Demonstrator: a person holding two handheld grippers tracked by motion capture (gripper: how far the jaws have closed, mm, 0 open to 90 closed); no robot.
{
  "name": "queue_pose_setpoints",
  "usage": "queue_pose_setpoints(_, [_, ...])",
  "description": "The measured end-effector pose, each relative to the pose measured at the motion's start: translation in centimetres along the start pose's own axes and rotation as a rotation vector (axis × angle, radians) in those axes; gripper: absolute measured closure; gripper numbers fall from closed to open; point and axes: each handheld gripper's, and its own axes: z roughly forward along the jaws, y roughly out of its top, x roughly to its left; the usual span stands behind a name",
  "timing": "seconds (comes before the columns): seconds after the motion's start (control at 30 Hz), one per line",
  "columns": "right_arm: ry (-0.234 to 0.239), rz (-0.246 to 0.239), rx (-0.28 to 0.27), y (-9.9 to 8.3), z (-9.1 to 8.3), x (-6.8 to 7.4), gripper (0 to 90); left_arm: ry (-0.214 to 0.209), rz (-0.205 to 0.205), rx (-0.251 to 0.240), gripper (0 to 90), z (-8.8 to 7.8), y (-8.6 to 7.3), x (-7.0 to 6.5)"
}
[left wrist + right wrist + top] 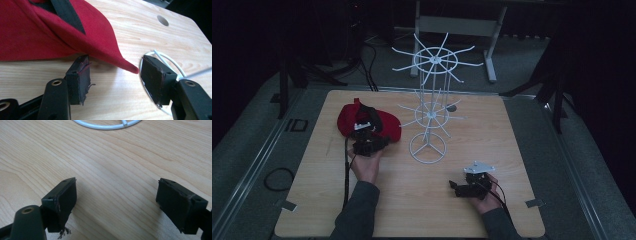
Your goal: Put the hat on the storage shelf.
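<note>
- Left gripper (pixel 113 75): jaws wide apart, nothing held, red cap (pixel 50 32) brim tip just ahead, centre frame.
- Right gripper (pixel 116 202): jaws wide, empty, above bare table (pixel 112 165).

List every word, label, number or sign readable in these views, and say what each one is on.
"ID": dark letters on the grey floor strip left of the table.
White patch on the left gripper by the red cap: too small to read.
Nothing else carries text.
</note>
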Motion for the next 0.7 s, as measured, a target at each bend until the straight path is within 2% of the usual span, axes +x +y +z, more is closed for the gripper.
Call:
queue_pose_setpoints(0.07, [0.0,0.0,0.0,0.0,0.0,0.0,16.7,-0.006,-0.042,-0.003,42.3,0.5,0.0,-0.1])
queue_pose_setpoints(0.17, [0.0,0.003,0.0,0.0,0.0,0.0,16.7,0.01,-0.093,-0.01,44.1,1.2,-0.1,0.2])
queue_pose_setpoints(0.27, [0.0,0.003,0.0,0.0,0.0,0.0,16.7,0.014,-0.101,-0.01,46.1,1.2,-0.1,0.4])
queue_pose_setpoints(0.33, [0.001,0.003,0.001,0.0,0.0,0.0,16.7,0.031,-0.098,-0.009,46.8,0.9,-0.1,0.5])
queue_pose_setpoints(0.47, [0.0,0.002,0.001,0.0,0.0,0.0,16.7,0.06,-0.101,-0.001,49.3,0.2,-0.3,1.5])
queue_pose_setpoints(0.67, [0.0,0.002,0.001,0.0,0.0,0.0,16.7,0.147,-0.083,0.002,55.8,-1.0,-0.6,3.4])
queue_pose_setpoints(0.7, [0.0,0.001,0.001,0.0,0.0,0.0,16.7,0.174,-0.066,-0.001,56.6,-1.2,-0.6,3.7])
